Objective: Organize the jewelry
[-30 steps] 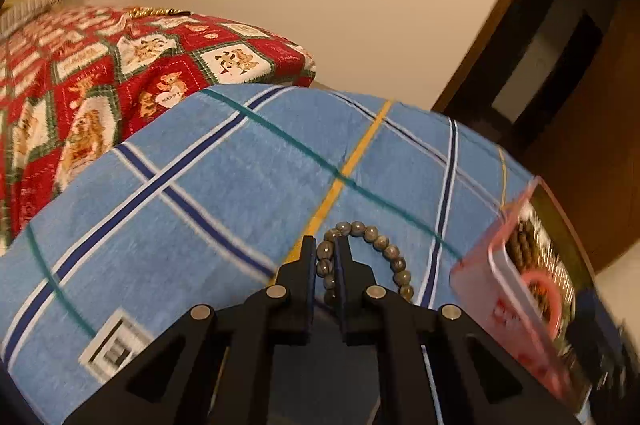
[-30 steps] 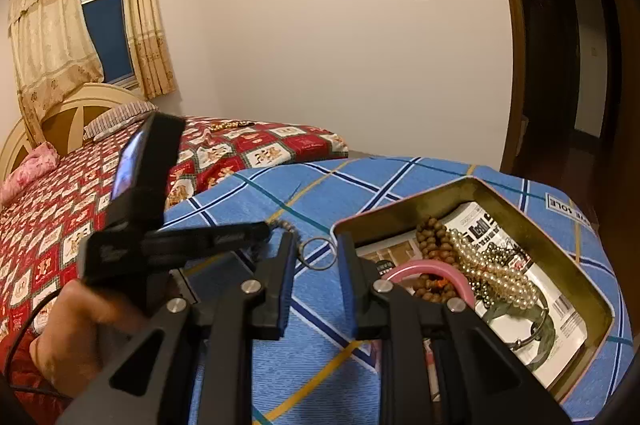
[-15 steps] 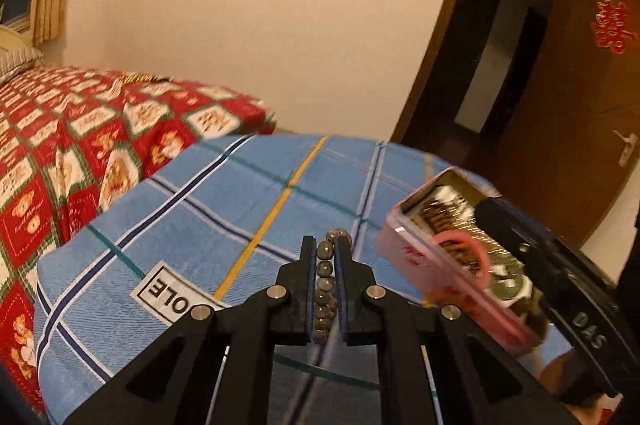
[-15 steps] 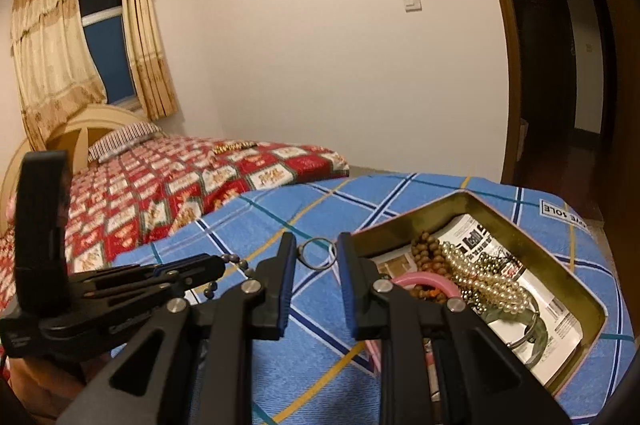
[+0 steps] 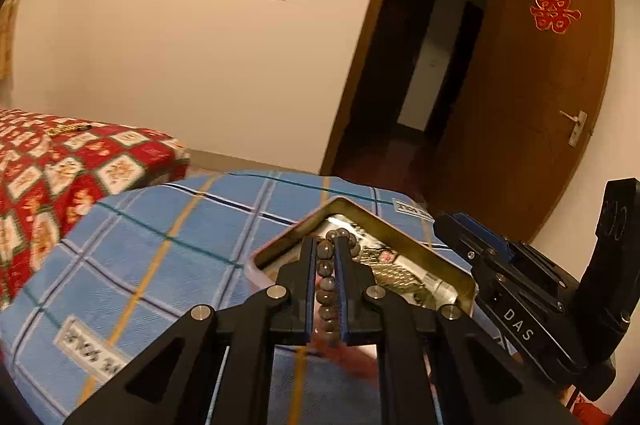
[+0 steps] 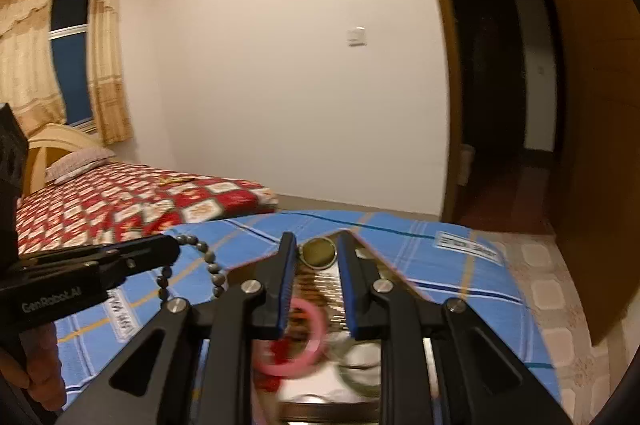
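My left gripper is shut on a grey bead bracelet, a row of beads pinched between its blue pads. It hangs over the near corner of a gold tin box that lies on the blue checked cloth. From the right wrist view the bracelet dangles in a loop from the left gripper. My right gripper is shut on a thin metal ring at its fingertips, above the tin. Inside the tin lie a pink bangle, beads and a printed liner. The right gripper shows at the tin's right.
The blue checked cloth covers the near surface. A bed with a red patterned cover lies to the left. An open brown door and a dark doorway stand to the right. A hand holds the left gripper's handle.
The left gripper has lifted the bracelet off the cloth and swung right until it is over the tin. The right gripper has moved forward over the tin, still pinching the ring.
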The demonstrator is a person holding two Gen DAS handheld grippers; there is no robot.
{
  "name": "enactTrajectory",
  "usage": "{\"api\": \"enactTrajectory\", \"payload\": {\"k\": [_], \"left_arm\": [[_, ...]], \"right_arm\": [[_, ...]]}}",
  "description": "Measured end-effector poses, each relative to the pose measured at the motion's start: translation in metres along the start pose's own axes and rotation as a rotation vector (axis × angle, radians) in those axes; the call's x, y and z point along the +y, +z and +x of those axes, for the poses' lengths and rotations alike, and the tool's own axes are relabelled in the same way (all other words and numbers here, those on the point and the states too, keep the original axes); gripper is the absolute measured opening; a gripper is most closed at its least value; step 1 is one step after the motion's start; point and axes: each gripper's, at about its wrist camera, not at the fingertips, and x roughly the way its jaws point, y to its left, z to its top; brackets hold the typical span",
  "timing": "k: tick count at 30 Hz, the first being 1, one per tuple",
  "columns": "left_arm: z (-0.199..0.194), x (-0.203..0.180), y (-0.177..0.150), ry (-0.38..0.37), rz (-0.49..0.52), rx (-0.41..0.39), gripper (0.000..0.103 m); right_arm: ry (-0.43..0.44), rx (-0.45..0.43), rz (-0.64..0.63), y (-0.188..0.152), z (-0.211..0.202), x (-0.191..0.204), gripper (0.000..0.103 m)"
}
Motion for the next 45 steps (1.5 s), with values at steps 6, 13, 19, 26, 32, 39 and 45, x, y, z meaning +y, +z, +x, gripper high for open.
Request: {"api": "enactTrajectory", "payload": {"k": [6,13,19,26,32,39,45], "left_arm": [[0.040,-0.019,-0.004,0.013,0.035,0.066,0.008],[0.067,-0.024,-0.009,0.025,0.035,0.120,0.008],[0.084,-0.022,-0.009,0.084,0.044,0.149,0.008],[0.070,-0.013,-0.007,0.202,0.032,0.136,0.065],[0.039,0.001,-0.005,0.264,0.010,0.055,0.075],[0.008,0.017,-0.014,0.344,0.033,0.018,0.075],[-0.011,0.037,-0.028,0.421,0.045,0.001,0.076]], "right_arm": [[-0.041,0.079,0.028,-0.005,0.018,-0.024,0.024],[-0.035,0.164,0.043,-0.012,0.032,-0.033,0.024],[-0.022,0.204,0.048,-0.015,0.040,-0.037,0.025],[-0.021,0.177,0.118,-0.016,0.036,-0.048,0.073],[-0.058,0.072,0.148,-0.009,0.018,-0.052,0.097],[-0.095,0.078,0.105,-0.008,0.016,-0.038,0.103],[-0.116,0.069,0.093,-0.007,0.003,-0.021,0.103]]}}
